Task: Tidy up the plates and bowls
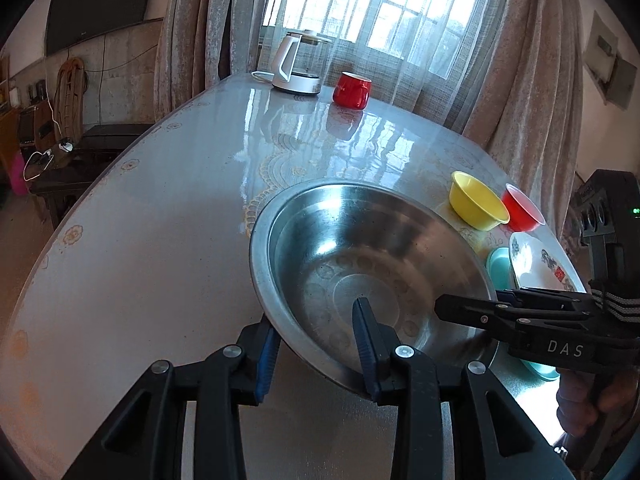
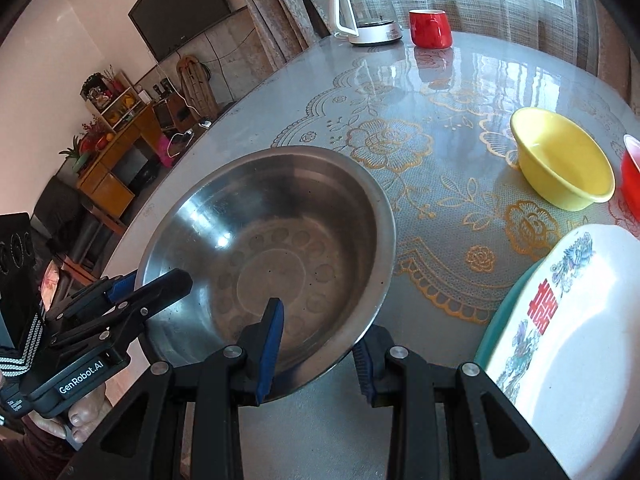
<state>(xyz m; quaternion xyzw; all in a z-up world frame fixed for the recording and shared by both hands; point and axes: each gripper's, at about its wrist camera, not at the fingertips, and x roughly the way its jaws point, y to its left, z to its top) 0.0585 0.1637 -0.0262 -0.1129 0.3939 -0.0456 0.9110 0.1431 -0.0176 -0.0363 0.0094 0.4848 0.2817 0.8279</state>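
A large steel basin (image 1: 360, 240) (image 2: 280, 220) hangs tilted just above the table, carried by both grippers. My left gripper (image 1: 316, 354) is shut on its near rim, one blue pad inside the bowl and one outside; it shows from the side in the right wrist view (image 2: 176, 282). My right gripper (image 2: 318, 354) is shut on the rim the same way, and reaches in from the right in the left wrist view (image 1: 444, 306). A yellow bowl (image 1: 476, 202) (image 2: 564, 160) and a red bowl (image 1: 522, 208) (image 2: 632, 172) stand to the right. A white patterned plate (image 1: 536, 264) (image 2: 580, 340) lies on a teal dish (image 1: 498, 264) (image 2: 496, 328).
The glossy table (image 1: 160, 240) (image 2: 440, 200) has a lace-patterned cover. At its far end stand a white kettle (image 1: 298, 62) (image 2: 366, 12) and a red mug (image 1: 352, 90) (image 2: 430, 28), before curtains and a window. Shelves and a wall screen lie beyond the left edge.
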